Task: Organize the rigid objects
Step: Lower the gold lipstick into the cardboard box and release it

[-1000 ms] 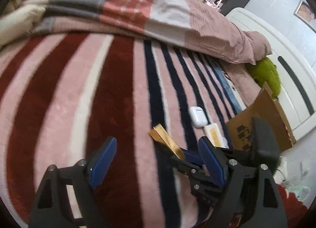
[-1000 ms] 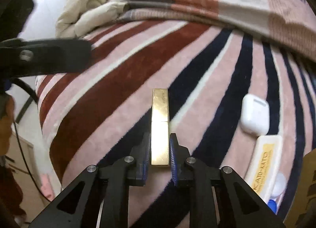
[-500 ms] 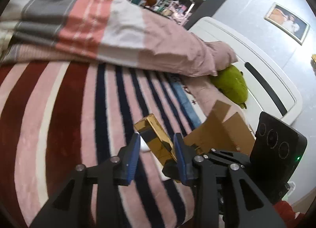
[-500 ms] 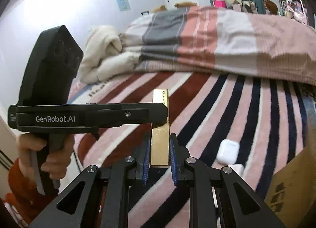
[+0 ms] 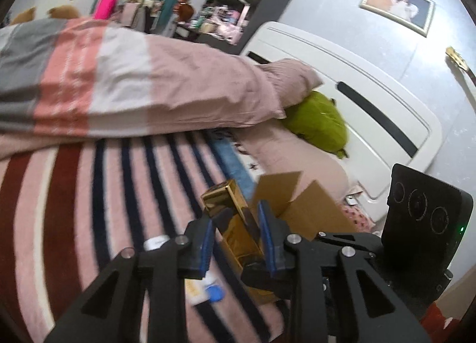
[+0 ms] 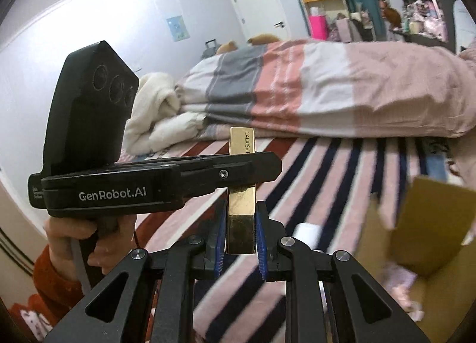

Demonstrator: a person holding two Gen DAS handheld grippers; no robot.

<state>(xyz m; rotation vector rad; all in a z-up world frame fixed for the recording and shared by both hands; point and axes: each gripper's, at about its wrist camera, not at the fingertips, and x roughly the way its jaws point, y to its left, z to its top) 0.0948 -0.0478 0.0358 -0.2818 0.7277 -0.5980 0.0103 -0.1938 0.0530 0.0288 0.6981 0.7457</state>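
A long gold box (image 6: 240, 194) is held in the air above the striped blanket (image 5: 89, 194). My right gripper (image 6: 239, 242) is shut on its near end. My left gripper (image 5: 236, 242) comes in from the left in the right wrist view (image 6: 253, 170) and has its blue pads on both sides of the box (image 5: 235, 218), shut on its middle. An open cardboard box (image 5: 306, 212) stands on the bed to the right, also in the right wrist view (image 6: 422, 224). A white earbud case (image 6: 306, 231) lies on the blanket below.
A yellow-labelled white item (image 5: 196, 292) with a blue cap lies on the blanket under the left gripper. A folded pink, grey and white duvet (image 5: 119, 84) lies across the back. A green plush (image 5: 318, 123) and white headboard (image 5: 372, 111) are at the right.
My right gripper lifted the gold box off the blanket. My left gripper swung in and narrowed from wide open until its pads closed onto the box.
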